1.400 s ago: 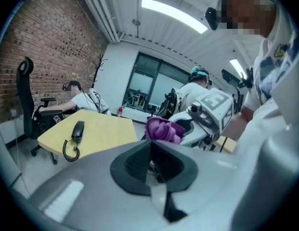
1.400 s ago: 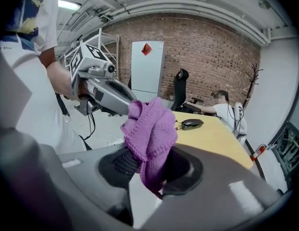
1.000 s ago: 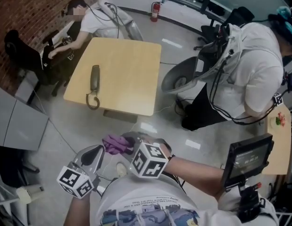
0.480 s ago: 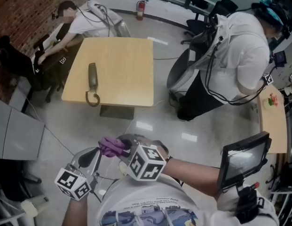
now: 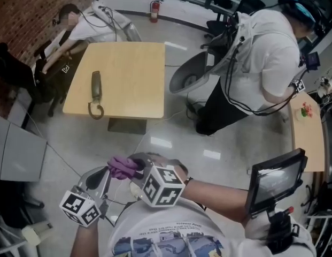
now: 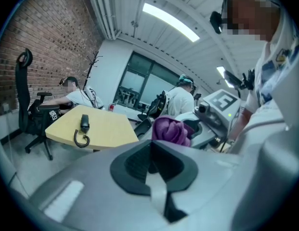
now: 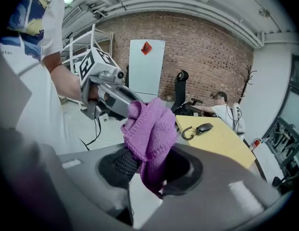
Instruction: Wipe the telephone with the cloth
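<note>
My right gripper (image 7: 147, 170) tilts downward, its fingers clamped on a crumpled purple knitted cloth (image 7: 150, 129). My left gripper (image 6: 150, 166), just beside it, points nearly level, with its fingers closed and empty.

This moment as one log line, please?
right gripper: shut on cloth | left gripper: shut, empty | phone: on table, untouched | wiping: not begun

Brick wall (image 5: 32, 4), glossy grey floor (image 5: 75, 138), wooden table (image 5: 133, 79), black office chair (image 5: 5, 63)

left grey two-jaw gripper (image 6: 150, 163): jaws pressed together, nothing between them, tilted slightly down | right grey two-jaw gripper (image 7: 142, 170): jaws clamped on bunched purple knitted cloth (image 7: 150, 126), bare forearm (image 5: 219, 194) reaching across the body
</note>
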